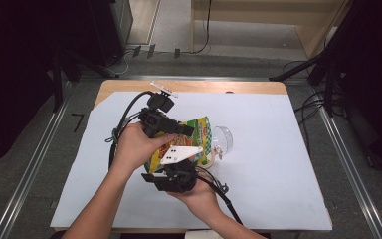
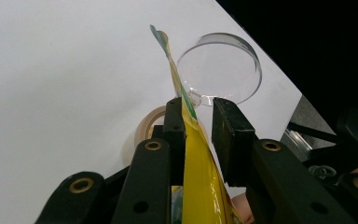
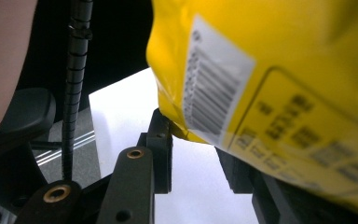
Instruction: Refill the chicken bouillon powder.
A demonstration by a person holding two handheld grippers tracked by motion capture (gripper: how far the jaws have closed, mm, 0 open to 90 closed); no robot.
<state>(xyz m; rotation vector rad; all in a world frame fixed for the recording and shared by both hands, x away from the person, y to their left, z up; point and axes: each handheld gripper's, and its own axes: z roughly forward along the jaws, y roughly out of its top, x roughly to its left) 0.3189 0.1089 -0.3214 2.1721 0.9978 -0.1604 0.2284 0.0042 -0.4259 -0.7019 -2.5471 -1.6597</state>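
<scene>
A: Where are we keeping the bag [image 1: 195,142]?

B: We are holding it up over the middle of the desk [image 1: 278,149], between both tools. The left tool [image 2: 198,105] is coming in from 10 o'clock and has the bag's thin top edge between its jaws; the edge is lying against one jaw, with a gap to the other, so we are not clamping it yet.

A: And the right tool [image 3: 193,135]?

B: It is reaching up from 6 o'clock at the bag's lower corner. The corner is sitting between the jaws, but the bag is hiding one of them, so we cannot tell if it is pinched.

A: Why this hold?

B: We judge we are steadying the bottom so the top seal can be pulled open, perhaps to pour into the clear cup [image 1: 222,140] lying at 3 o'clock, beside the tape roll [image 2: 147,126].

A: Any writing?

B: A barcode [image 3: 214,95] on a white patch and boxed print on the yellow back, too blurred to read.
</scene>
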